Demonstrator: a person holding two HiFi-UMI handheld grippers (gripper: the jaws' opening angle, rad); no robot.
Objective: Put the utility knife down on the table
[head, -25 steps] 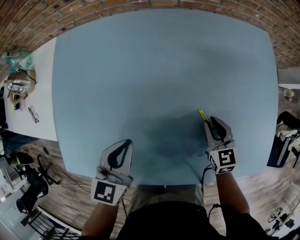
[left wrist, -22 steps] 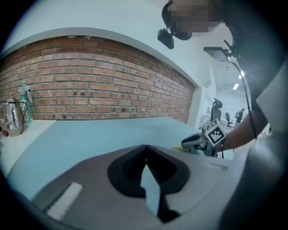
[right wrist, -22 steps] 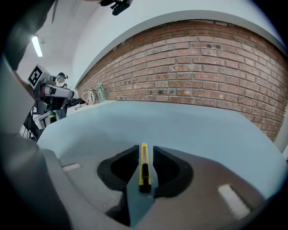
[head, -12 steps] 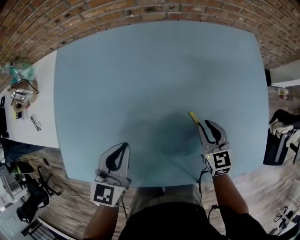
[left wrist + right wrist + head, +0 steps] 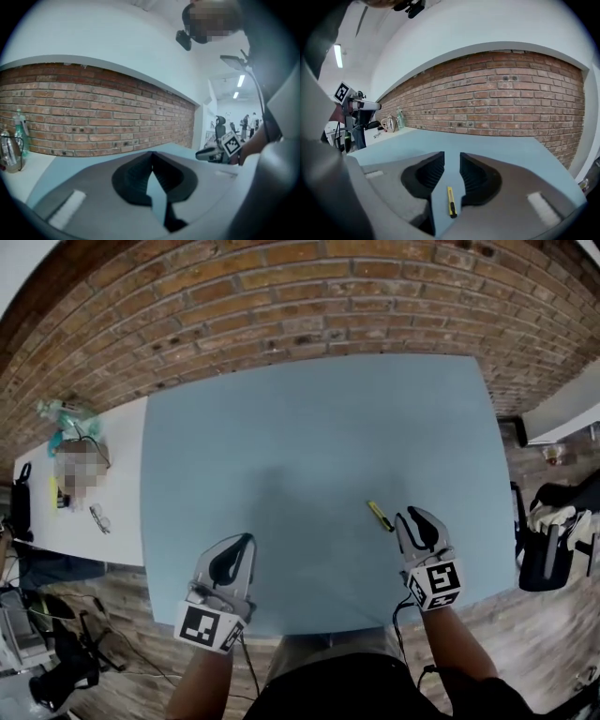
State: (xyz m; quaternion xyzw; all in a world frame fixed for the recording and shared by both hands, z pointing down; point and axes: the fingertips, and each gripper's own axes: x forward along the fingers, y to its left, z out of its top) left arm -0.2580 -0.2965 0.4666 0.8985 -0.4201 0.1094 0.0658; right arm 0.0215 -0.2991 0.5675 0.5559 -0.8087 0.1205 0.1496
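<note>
Brick wall (image 5: pixel 234 296) runs along the far edge of a pale blue table (image 5: pixel 309 409), and a white side table (image 5: pixel 117 493) with some small clutter adjoins it at 9 o'clock. The person stands at the 6 o'clock edge with a gripper in each hand.

The utility knife (image 5: pixel 380 516), slim and yellow, lies flat on the blue top toward 4 o'clock of the table. It sits just beside the tip of the right gripper (image 5: pixel 411 516), at about 10 o'clock from it, and angles from upper left to lower right in the head view. In the right gripper view the jaws stand apart with a clear gap. The knife shows through that gap, resting on the table with its dark end nearest the camera; neither jaw grips it.

The left gripper (image 5: pixel 246 539) is over the 7 o'clock part of the table, well apart from the knife. In its own view the jaw tips meet at a point, clenched together with nothing between them, only the blue surface showing beneath.
</note>
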